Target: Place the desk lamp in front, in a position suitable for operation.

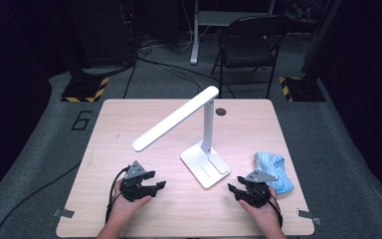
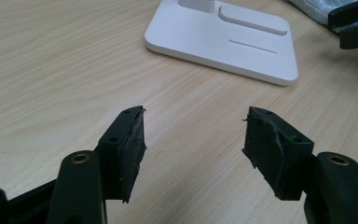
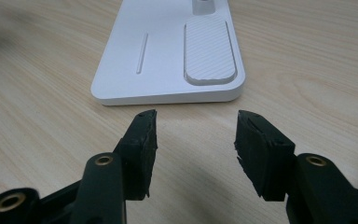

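My left gripper [image 1: 151, 187] and right gripper [image 1: 238, 190] rest on the tabletop [image 1: 129, 124], jaws apart and empty; the white desk lamp [image 1: 205, 164] stands between them, untouched; the blue cloth [image 1: 276, 169] lies just beside my right; nothing looks started

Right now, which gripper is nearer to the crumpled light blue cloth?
The right gripper, just beside the light blue cloth. The left gripper is across the white lamp base.
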`<action>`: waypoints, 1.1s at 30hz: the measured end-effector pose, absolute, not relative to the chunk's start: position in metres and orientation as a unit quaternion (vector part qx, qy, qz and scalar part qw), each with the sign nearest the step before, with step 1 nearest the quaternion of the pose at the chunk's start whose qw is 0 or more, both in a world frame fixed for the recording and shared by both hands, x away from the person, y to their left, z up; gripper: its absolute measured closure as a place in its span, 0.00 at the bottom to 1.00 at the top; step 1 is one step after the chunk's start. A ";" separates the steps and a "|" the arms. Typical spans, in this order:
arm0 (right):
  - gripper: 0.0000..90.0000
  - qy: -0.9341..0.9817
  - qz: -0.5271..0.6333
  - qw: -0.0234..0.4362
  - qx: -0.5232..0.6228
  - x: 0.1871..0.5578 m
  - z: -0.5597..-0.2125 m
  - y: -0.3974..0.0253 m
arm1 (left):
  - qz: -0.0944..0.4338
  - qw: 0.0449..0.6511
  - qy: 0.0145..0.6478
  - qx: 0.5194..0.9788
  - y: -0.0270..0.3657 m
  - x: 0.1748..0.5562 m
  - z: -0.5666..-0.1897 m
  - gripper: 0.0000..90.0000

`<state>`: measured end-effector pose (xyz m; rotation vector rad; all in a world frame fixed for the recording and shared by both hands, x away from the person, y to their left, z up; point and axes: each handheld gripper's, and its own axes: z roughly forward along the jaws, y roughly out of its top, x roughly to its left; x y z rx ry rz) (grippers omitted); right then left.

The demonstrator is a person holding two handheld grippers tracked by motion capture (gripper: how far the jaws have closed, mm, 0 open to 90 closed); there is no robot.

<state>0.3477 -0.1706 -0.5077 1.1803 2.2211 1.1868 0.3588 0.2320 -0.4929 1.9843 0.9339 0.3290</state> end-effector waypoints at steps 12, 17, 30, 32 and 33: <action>0.54 0.786 0.420 0.184 0.416 0.350 -0.508 -0.166 | 0.146 0.453 0.376 0.795 0.240 0.352 -0.490 0.46; 0.55 0.786 0.421 0.182 0.414 0.351 -0.507 -0.165 | 0.151 0.469 0.387 0.779 0.245 0.350 -0.489 0.46; 0.55 0.781 0.423 0.181 0.423 0.361 -0.502 -0.156 | 0.143 0.464 0.399 0.777 0.249 0.350 -0.491 0.46; 0.55 0.780 0.421 0.182 0.425 0.363 -0.499 -0.154 | 0.143 0.463 0.398 0.779 0.249 0.349 -0.490 0.46; 0.55 0.782 0.418 0.183 0.424 0.364 -0.498 -0.154 | 0.143 0.463 0.398 0.779 0.249 0.349 -0.490 0.46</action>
